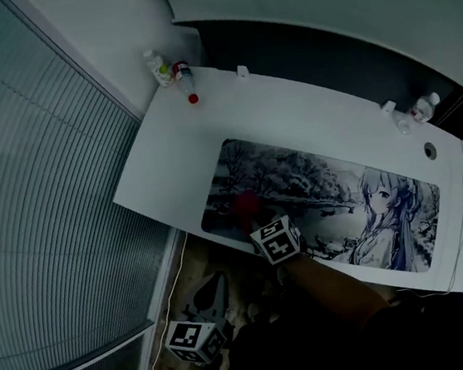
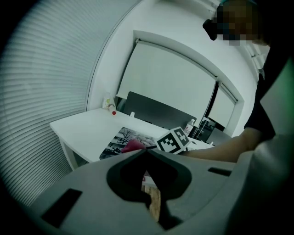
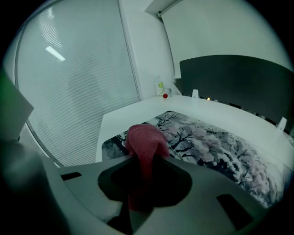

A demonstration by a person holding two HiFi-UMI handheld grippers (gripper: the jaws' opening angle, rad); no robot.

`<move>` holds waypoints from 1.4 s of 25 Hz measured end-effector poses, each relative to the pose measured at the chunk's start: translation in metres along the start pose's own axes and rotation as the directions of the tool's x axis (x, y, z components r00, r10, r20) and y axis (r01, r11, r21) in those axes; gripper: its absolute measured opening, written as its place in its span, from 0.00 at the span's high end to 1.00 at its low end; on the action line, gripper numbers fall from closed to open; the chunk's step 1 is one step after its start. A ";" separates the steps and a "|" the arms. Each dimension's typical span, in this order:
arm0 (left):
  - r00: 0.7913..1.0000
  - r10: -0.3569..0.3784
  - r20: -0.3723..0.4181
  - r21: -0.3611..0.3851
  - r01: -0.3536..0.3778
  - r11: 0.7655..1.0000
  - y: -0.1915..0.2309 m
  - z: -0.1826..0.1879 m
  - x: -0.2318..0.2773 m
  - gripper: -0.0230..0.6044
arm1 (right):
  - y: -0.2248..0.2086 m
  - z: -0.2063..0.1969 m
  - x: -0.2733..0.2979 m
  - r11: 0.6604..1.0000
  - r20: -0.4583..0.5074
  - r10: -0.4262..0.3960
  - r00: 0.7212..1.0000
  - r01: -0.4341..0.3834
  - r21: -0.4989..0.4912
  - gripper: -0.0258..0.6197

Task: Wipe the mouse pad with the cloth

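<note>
My right gripper point(image 3: 143, 159) is clamped on the red cloth point(image 3: 146, 137), bunched on the anime mouse pad point(image 3: 216, 147) at its left end, lower centre of the head view. I should press it flat and sweep rightward in overlapping strokes. My left gripper point(image 2: 146, 153) hangs idle, jaws together, empty.

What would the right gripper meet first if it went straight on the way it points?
Probably the mouse pad: the right gripper, shut on the red cloth, angles toward its left end. If it skims above, bare table follows, then the bottles at the corner; depth is unclear.
</note>
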State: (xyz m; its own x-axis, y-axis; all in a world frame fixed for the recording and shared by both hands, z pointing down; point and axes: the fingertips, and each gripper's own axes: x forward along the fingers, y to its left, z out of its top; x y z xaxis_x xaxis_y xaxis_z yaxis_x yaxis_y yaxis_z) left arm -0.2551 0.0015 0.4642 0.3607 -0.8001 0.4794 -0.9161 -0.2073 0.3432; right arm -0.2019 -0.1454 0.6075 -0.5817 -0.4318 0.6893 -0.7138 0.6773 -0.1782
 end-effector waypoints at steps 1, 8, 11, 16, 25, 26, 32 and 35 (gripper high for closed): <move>1.000 0.002 0.002 -0.007 -0.002 1.000 -0.001 0.000 0.003 0.96 | 0.000 -0.001 0.001 1.000 0.001 0.005 1.000 -0.005 -0.005 0.83; 0.999 -0.044 -0.027 -0.021 0.044 0.999 -0.010 0.006 0.023 0.96 | 0.001 -0.002 0.001 1.000 -0.014 0.016 1.000 -0.016 0.018 0.83; 0.995 -0.087 -0.043 0.019 0.088 0.996 -0.009 0.014 0.037 0.96 | -0.002 0.001 0.003 0.999 -0.007 0.004 1.000 -0.004 0.034 0.83; 0.980 -0.177 -0.086 0.054 0.182 0.982 -0.013 0.024 0.051 0.96 | 0.000 -0.004 0.001 0.998 -0.002 -0.029 1.000 0.029 0.050 0.83; 0.917 -0.360 -0.172 0.124 0.383 0.915 -0.009 0.035 0.071 0.96 | -0.013 -0.005 -0.003 0.976 0.007 -0.157 0.988 0.154 0.156 0.83; 0.907 -0.380 -0.182 0.125 0.405 0.906 -0.011 0.034 0.073 0.96 | -0.017 -0.007 -0.006 0.970 0.006 -0.176 0.984 0.173 0.171 0.83; 0.841 -0.481 -0.245 0.141 0.522 0.841 -0.022 0.024 0.076 0.96 | -0.040 -0.023 -0.027 0.926 -0.001 -0.291 0.957 0.282 0.252 0.83; 0.817 -0.512 -0.266 0.153 0.560 0.814 -0.029 0.020 0.078 0.96 | -0.054 -0.035 -0.042 0.899 -0.004 -0.346 0.938 0.333 0.286 0.83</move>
State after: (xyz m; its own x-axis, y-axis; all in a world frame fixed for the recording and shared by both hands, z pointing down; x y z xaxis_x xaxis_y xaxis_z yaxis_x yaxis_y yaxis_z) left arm -0.2044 -0.0664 0.4753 0.8105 -0.3976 0.4300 -0.5703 -0.7031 0.4247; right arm -0.1259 -0.1432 0.6126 -0.2973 -0.6374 0.7108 -0.9465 0.2949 -0.1314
